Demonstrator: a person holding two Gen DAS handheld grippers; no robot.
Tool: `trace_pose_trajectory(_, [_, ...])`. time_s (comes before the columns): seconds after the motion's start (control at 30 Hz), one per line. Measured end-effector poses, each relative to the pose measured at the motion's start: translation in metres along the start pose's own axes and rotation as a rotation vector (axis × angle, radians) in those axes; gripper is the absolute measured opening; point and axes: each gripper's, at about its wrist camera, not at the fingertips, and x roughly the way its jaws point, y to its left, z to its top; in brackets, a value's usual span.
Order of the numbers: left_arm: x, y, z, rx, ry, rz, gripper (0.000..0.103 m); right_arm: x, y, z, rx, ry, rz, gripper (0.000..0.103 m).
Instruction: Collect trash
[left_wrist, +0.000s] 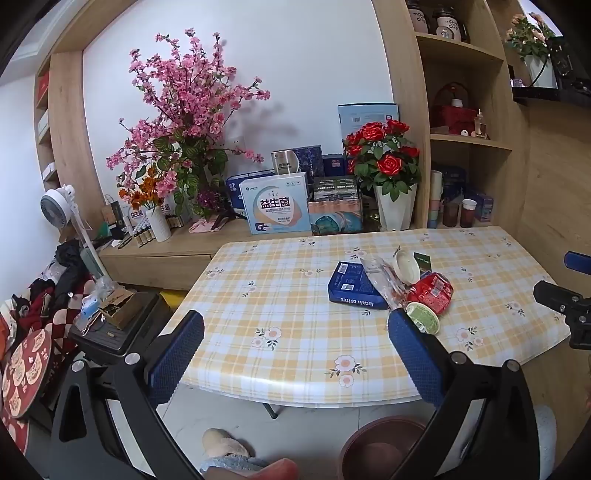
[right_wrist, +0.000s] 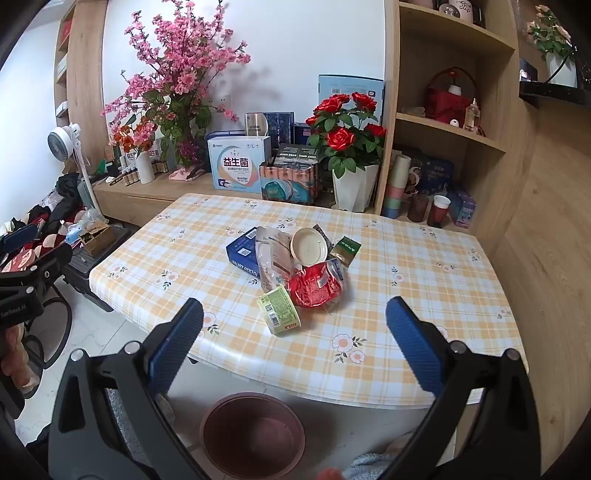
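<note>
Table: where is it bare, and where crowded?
Bare: the tablecloth right of the red wrapper, the left side before the blue box, and the near edge. Crowded: the middle trash pile around the green cup.

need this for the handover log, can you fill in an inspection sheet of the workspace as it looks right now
surface: table under a yellow checked floral cloth, bare apart from one pile.
job's things: blue coffee box, clear plastic bag, beige lid, small dark packet, red wrapper, green tub, clustered mid-table; brown bin on the floor below the near edge.
clutter: boxes, red rose pot, pink blossoms on the counter behind.
grippers: left gripper and right gripper both open, empty, short of the pile.
cables: nothing seen.
surroundings: wooden shelves, white fan, clothes heap at left.
</note>
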Motion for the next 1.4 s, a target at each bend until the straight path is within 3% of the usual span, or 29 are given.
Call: trace_pose_trajectory(1.4, [-0.0039,-0.0003,0.0016,-0.003,-0.001,0.002,0.098,-0.0046,-0.0012,0.0003,0.002,-0.008,0.002,0.098])
